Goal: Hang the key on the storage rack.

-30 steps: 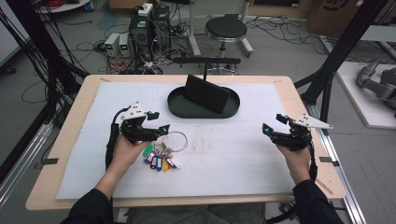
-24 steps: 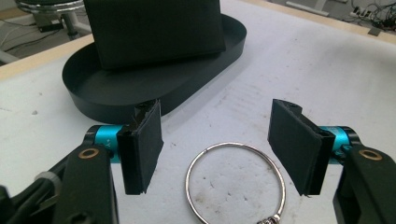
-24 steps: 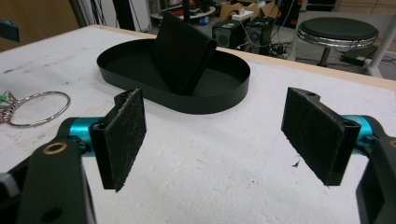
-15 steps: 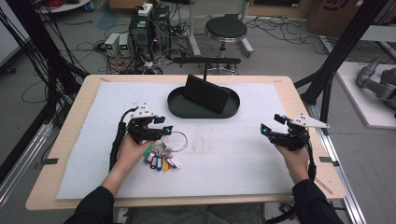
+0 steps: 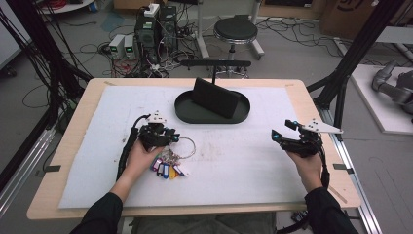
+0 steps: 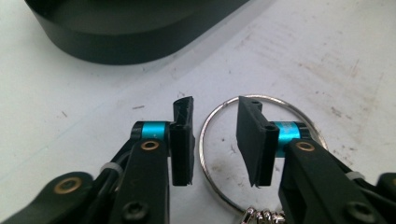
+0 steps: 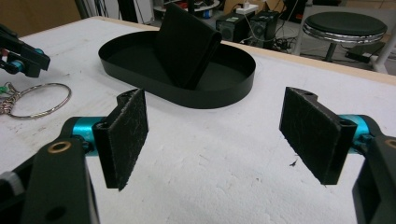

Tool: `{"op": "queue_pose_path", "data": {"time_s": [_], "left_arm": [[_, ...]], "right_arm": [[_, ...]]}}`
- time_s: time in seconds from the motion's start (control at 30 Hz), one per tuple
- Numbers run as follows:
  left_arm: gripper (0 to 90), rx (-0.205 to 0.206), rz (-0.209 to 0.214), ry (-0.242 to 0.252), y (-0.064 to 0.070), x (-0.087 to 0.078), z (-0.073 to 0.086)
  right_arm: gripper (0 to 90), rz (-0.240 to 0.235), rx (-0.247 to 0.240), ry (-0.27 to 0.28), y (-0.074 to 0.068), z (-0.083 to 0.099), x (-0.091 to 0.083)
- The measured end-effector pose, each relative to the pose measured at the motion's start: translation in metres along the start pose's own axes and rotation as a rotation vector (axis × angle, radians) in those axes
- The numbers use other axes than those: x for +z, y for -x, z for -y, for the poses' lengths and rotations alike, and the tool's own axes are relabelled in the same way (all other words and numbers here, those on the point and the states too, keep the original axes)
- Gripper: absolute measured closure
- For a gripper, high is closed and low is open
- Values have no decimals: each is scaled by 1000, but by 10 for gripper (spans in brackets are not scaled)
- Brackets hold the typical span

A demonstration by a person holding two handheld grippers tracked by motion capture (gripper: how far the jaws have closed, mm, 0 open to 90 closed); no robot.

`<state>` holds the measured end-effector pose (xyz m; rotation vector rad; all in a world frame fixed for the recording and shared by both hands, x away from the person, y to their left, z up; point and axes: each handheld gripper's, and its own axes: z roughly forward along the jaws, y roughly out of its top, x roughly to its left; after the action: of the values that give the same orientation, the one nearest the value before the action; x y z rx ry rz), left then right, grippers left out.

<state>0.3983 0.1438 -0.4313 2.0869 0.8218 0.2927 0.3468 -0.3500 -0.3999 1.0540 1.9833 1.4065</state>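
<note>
Key ring (image 5: 182,146) on the table (image 5: 292,87), before the tray (image 5: 187,114); wallet (image 5: 214,97) upright in the tray

Key ring (image 5: 182,146): large silver loop, lying flat on the white surface (image 5: 253,161), left of centre, near side of the black oval tray (image 5: 187,113). Short chain on its near edge links to a bunch of coloured tags (image 5: 165,169) (purple, blue, yellow, white), fanned out flat toward the near side.
</note>
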Motion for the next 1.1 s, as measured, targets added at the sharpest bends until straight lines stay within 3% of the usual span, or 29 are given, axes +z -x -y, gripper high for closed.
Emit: {"op": "queue_pose_path", "data": {"time_s": [0.27, 0.43, 0.63, 0.87, 1.1], "left_arm": [[762, 32, -43, -62, 3, 8, 1], [769, 9, -52, -95, 0, 13, 4], [854, 8, -73, -82, 0, 13, 6], [861, 31, -97, -79, 4, 13, 7], [862, 23, -75, -36, 4, 8, 6]], "right_arm": [[245, -1, -2, 1, 0, 0, 0], [249, -2, -3, 0, 0, 0, 0], [253, 3, -1, 0, 1, 0, 0], [252, 4, -3, 7, 1, 1, -1], [253, 4, 0, 12, 2, 1, -2]]}}
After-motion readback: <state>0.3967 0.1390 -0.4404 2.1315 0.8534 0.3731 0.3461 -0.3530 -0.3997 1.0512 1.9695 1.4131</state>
